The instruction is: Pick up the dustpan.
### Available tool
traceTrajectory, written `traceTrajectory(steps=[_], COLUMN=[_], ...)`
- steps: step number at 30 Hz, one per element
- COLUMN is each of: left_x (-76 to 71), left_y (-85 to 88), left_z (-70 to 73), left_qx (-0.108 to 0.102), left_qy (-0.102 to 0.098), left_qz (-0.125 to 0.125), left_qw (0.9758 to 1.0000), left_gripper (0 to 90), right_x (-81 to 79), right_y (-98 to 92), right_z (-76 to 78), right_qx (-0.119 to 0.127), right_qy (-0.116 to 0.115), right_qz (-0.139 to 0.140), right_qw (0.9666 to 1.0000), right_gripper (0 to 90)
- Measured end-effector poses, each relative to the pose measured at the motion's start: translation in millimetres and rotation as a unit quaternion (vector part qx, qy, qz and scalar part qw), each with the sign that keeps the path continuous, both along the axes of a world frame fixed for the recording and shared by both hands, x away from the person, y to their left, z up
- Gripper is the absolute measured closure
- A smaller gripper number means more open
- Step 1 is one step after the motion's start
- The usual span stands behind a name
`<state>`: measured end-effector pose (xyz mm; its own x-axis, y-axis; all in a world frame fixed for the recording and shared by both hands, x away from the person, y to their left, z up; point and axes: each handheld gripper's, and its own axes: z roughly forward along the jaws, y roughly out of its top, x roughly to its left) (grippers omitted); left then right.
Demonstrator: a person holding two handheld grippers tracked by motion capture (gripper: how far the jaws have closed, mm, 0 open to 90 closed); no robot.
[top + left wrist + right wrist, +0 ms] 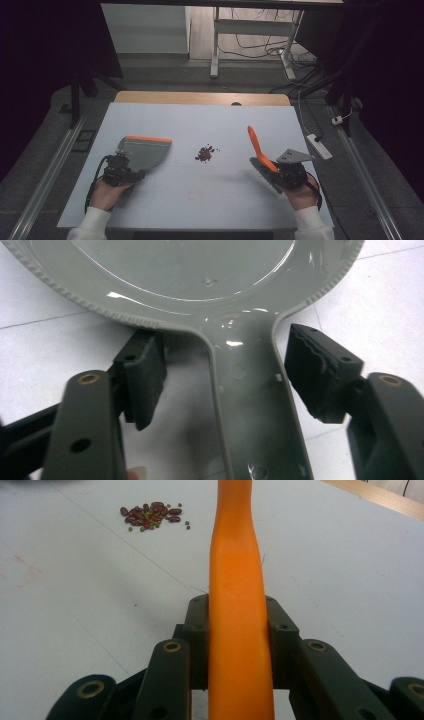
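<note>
The right gripper [235,630] clamps its fingers on the orange brush handle [237,605] right of the spilled beans [205,153], while left of them the left gripper's [225,375] half-open fingers straddle the unclasped dustpan handle [250,405], sweeping not yet begun.

No text, label, brand, number or sign can be read anywhere in these pictures. The grey plastic dustpan with the orange edge [145,151] and the orange plastic brush handle [240,605] both show plain, unmarked surfaces.
</note>
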<state>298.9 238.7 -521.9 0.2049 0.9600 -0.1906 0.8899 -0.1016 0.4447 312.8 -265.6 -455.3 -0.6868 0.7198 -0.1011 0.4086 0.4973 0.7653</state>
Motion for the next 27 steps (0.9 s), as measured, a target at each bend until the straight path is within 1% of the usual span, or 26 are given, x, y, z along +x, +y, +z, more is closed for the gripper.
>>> traceTrajectory(steps=[1,2,3,4,5,6,7,8,9,10,13,18,25,27], left_x=[0.4,0.4,0.4,0.5,0.4,0.4,0.3,0.1,-0.1,-0.5,-1.0,-2.3,-3.6,-3.6], left_y=[0.6,1.5,2.4,2.9,3.3,3.1,2.7,2.4,2.4,2.6,3.9,4.5,6.3,6.1], left_z=[-0.7,-1.0,-1.4,-1.7,-1.9,-2.0,-1.8,-1.8,-1.9,-1.9,-2.2,-2.3,-2.8,-2.5], left_qx=[-0.002,-0.004,-0.011,-0.018,-0.023,-0.024,-0.022,-0.021,-0.019,-0.018,-0.021,-0.017,-0.017,-0.013], left_qy=[-0.001,-0.003,-0.003,-0.004,-0.005,-0.006,-0.006,-0.009,-0.012,-0.014,-0.018,-0.026,-0.037,-0.042], left_qz=[0.004,0.006,0.006,0.009,0.01,0.01,0.01,0.01,0.011,0.013,0.014,0.01,-0.001,0.003], left_qw=[1.0,1.0,0.9999,0.9998,0.9997,0.9996,0.9997,0.9997,0.9997,0.9996,0.9995,0.9995,0.9992,0.999], left_gripper=[39.7,39.7,41.6,45.6,45.6,50.5,50.5,55.1,55.1,60.1,60.9,61.4,61.6,61.7], right_x=[-0.2,-0.2,-0.4,-0.4,-0.4,-0.3,-0.3,0.0,0.0,-0.2,-0.1,-0.2,-0.4,-0.1], right_y=[0.1,0.1,0.2,0.3,0.3,0.1,0.1,-0.4,-0.4,-0.9,-1.5,-1.5,-0.2,0.2], right_z=[0.0,0.0,0.1,0.4,0.4,0.5,0.5,0.3,0.3,0.2,0.1,0.2,-0.1,0.2], right_qx=[0.0,0.0,-0.001,0.0,0.0,0.0,0.0,0.0,0.0,-0.001,-0.002,-0.001,-0.001,0.0], right_qy=[0.001,0.001,0.001,0.0,0.0,-0.001,-0.001,-0.002,-0.002,0.001,0.0,0.0,0.0,-0.001], right_qz=[0.0,0.0,0.001,0.001,0.001,0.001,0.001,0.001,0.001,-0.001,-0.002,-0.001,0.0,0.001], right_qw=[1.0,1.0,1.0,1.0,1.0,1.0,1.0,1.0,1.0,1.0,1.0,1.0,1.0,1.0], right_gripper=[69.7,69.7,69.7,69.7,69.7,69.7,69.7,69.7,69.7,69.7,69.7,69.7,69.7,69.8])
